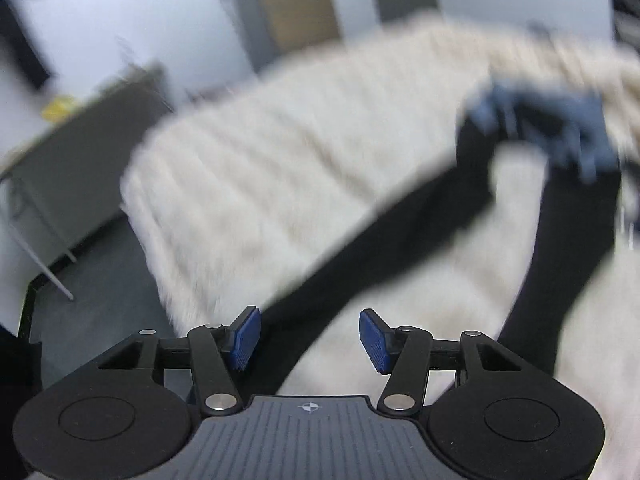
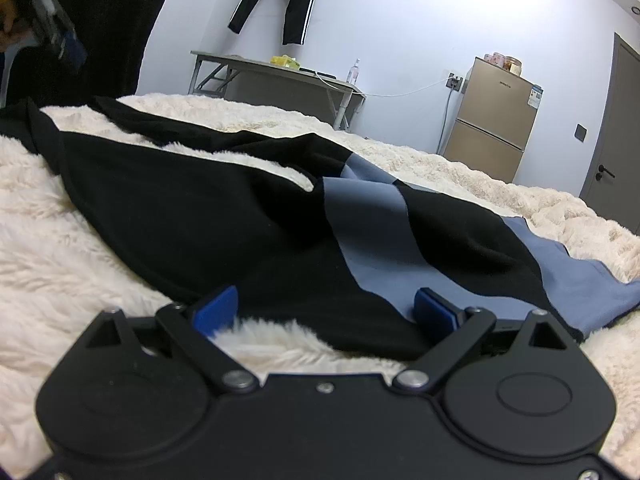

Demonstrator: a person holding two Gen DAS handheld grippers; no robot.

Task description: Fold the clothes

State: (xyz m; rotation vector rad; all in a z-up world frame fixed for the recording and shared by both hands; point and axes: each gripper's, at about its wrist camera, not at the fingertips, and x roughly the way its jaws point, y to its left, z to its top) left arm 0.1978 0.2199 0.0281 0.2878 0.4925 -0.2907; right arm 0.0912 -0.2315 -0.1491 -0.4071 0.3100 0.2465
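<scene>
Black-and-blue garment [image 2: 256,216] on fluffy blanket [image 2: 60,248], hem btwn right tool [image 2: 326,308] pads, apart; left tool [image 1: 310,338] apart, empty.

Left gripper [image 1: 309,339]: matte black linkage arms, silver pivot screws, ribbed blue rubber pads [image 1: 245,338], grey ridged plate with crosshair mark at 6 o'clock. Right gripper [image 2: 325,312]: same black body, round side discs, blue pads [image 2: 434,312], silver screws.

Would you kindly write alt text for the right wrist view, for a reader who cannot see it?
A black garment with blue-grey panels lies spread on a cream fluffy blanket, with the right gripper open low over its near edge. Behind stand a grey table and a tan fridge.
</scene>
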